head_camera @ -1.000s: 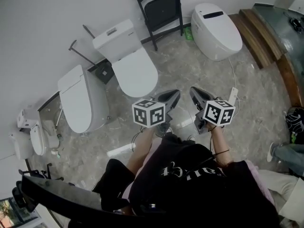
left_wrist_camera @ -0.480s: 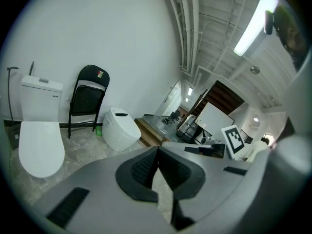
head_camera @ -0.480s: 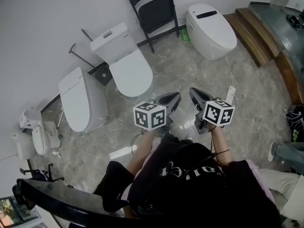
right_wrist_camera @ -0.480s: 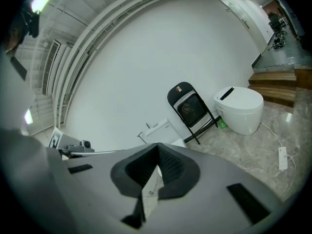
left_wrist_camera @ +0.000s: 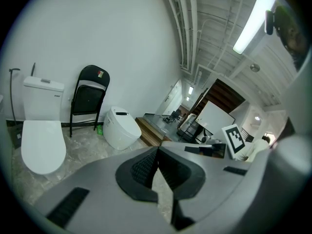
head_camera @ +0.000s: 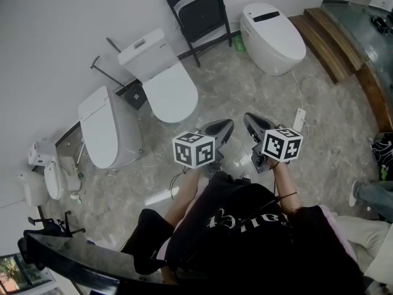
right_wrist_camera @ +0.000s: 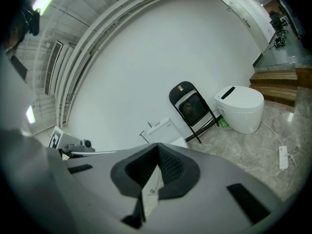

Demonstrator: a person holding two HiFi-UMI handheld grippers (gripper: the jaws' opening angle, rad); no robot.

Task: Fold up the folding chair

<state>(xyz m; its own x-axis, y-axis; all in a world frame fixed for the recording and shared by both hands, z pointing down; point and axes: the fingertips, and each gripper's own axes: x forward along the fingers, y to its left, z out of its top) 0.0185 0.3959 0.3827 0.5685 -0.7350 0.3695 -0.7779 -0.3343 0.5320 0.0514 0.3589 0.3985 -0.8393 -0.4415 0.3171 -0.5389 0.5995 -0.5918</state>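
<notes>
the folding chair [head_camera: 199,11] stands at the wall, top centre of the head view, between a tank toilet [head_camera: 163,78] and a round toilet [head_camera: 273,32]. the left gripper [head_camera: 222,128] and the right gripper [head_camera: 254,123], in mid frame, are well apart from it, jaws pressed together, empty.

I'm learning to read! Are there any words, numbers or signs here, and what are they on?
Nothing here can be read.
Black shirt: white letters, upside down, too warped to read.
Folding chair: red-and-green sticker on the backrest, too small.
Toilet tank: tiny dark label, too small.
Left marker cube and right marker cube: black-and-white squares, no words.
</notes>
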